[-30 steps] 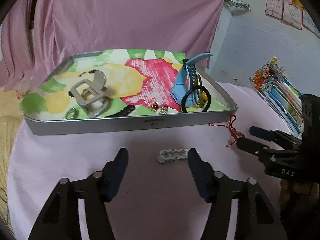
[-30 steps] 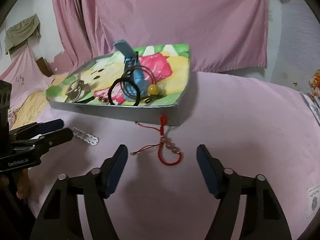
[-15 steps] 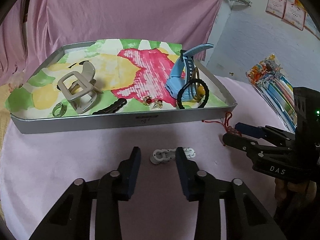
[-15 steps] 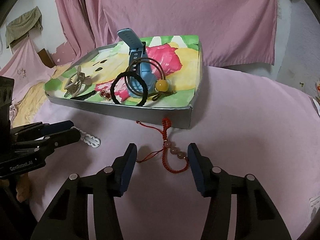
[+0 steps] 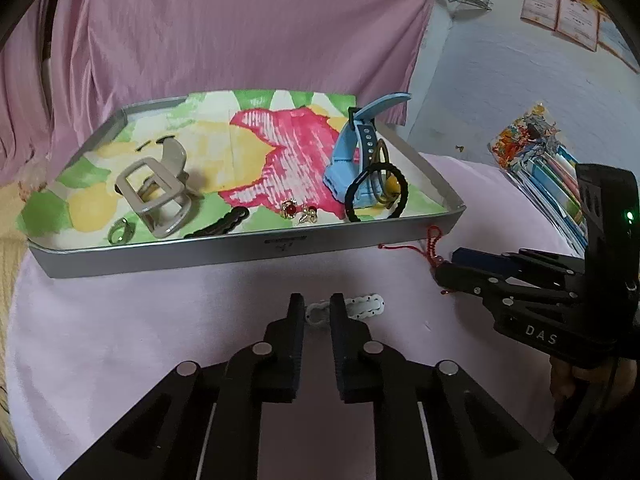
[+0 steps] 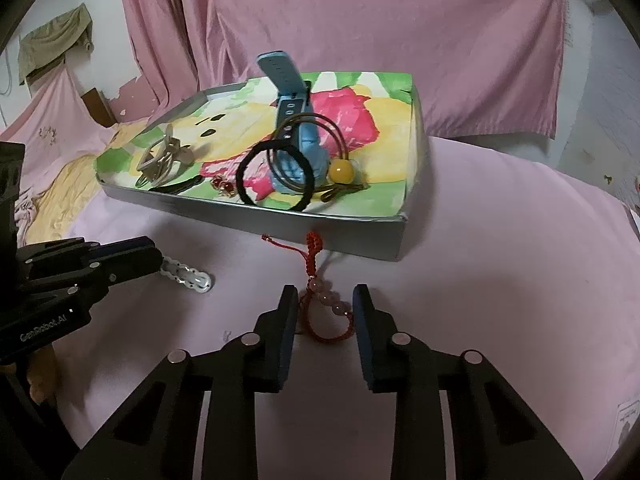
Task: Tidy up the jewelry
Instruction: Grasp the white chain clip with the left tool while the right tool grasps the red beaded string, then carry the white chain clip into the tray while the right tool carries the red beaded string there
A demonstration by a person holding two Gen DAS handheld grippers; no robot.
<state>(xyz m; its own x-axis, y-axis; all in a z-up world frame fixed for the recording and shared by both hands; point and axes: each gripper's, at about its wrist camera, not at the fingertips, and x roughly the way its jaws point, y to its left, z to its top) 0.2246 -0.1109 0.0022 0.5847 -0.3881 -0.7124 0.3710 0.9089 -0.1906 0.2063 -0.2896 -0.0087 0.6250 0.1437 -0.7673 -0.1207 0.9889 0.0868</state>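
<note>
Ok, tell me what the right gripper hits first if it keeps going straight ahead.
Likely the red cord bracelet, lying between the right gripper's jaws; past it, the tray's wall. Depth is uncertain.

Soft, even indoor light, a touch dim, with a pink cast from the cloth (image 5: 240, 32). Faint, blurry shadows under the tray (image 6: 394, 248); dull sheen along its metal rim. Strong fisheye bending, with black vignette in the corners. Centre fairly sharp, edges smeared, colours slightly washed. Green indicator light (image 5: 630, 215) glowing at right.
</note>
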